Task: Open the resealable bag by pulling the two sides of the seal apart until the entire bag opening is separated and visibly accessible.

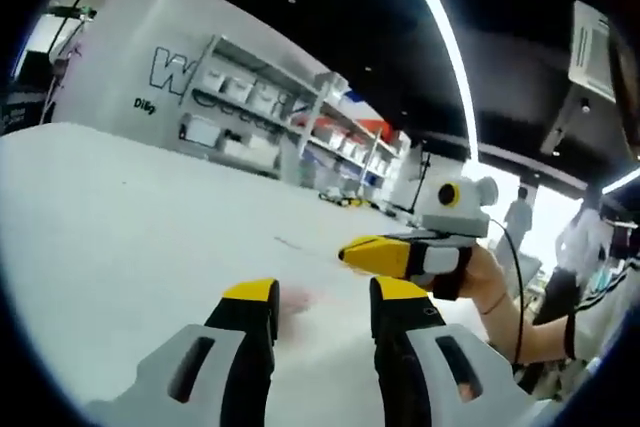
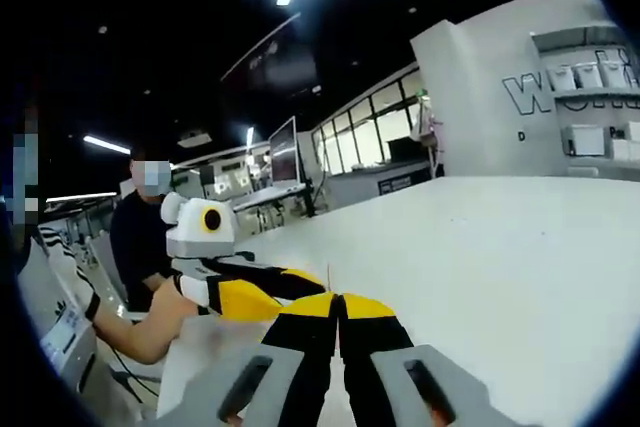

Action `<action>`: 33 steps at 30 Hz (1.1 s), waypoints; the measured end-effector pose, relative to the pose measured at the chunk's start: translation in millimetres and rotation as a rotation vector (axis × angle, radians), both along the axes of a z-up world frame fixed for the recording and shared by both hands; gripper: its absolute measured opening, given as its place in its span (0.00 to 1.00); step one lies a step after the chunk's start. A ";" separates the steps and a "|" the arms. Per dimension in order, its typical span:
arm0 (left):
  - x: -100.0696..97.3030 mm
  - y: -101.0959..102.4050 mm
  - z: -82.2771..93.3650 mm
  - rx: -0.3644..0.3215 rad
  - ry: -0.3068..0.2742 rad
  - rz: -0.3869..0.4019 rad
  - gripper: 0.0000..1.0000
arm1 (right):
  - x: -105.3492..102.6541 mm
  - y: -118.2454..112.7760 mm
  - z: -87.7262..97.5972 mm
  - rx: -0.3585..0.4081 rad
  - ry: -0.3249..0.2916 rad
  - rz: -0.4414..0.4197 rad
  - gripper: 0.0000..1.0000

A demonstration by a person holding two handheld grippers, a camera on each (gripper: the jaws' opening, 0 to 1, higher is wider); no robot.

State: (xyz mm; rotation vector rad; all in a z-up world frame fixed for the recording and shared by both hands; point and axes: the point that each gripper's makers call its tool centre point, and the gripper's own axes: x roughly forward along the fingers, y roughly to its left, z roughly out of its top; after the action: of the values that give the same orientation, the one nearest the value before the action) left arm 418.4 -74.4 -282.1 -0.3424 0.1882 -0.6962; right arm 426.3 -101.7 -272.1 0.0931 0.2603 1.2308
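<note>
My left gripper (image 1: pixel 325 295) is open over the white table (image 1: pixel 130 237), its yellow-tipped jaws a hand's width apart. Between them lies a faint pinkish smear (image 1: pixel 300 299) on the table; I cannot tell whether it is the clear bag. The right gripper (image 1: pixel 348 251) reaches in from the right, just above and beyond my left jaws, held by a hand (image 1: pixel 490 282). In the right gripper view my right gripper (image 2: pixel 338 297) is shut, tips together, and a thin faint line (image 2: pixel 328 275) rises from them. The left gripper (image 2: pixel 300 287) comes in from the left, almost touching those tips.
The white table (image 2: pixel 500 257) stretches wide and bare. Shelves with white boxes (image 1: pixel 260 112) stand behind it against a pale wall. A seated person (image 2: pixel 135 242) is at the left, and others (image 1: pixel 517 219) stand far off. Monitors (image 2: pixel 283 152) sit on distant desks.
</note>
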 end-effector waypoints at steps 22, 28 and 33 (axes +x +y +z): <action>1.3 -3.8 -2.2 -0.051 0.034 -0.001 0.31 | -5.7 2.1 -0.7 0.006 0.006 0.019 0.00; 2.1 -3.0 -0.7 -0.055 0.032 0.003 0.30 | -6.6 1.7 -0.4 0.006 0.002 0.016 0.00; 3.8 -1.4 -0.2 -0.058 0.034 0.008 0.29 | -7.1 1.9 -0.5 0.006 0.002 0.018 0.00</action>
State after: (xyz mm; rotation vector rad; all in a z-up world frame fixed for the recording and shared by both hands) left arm 422.2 -75.8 -282.4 -0.4102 0.1994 -0.6886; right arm 419.2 -99.8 -272.6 0.0975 0.2600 1.2499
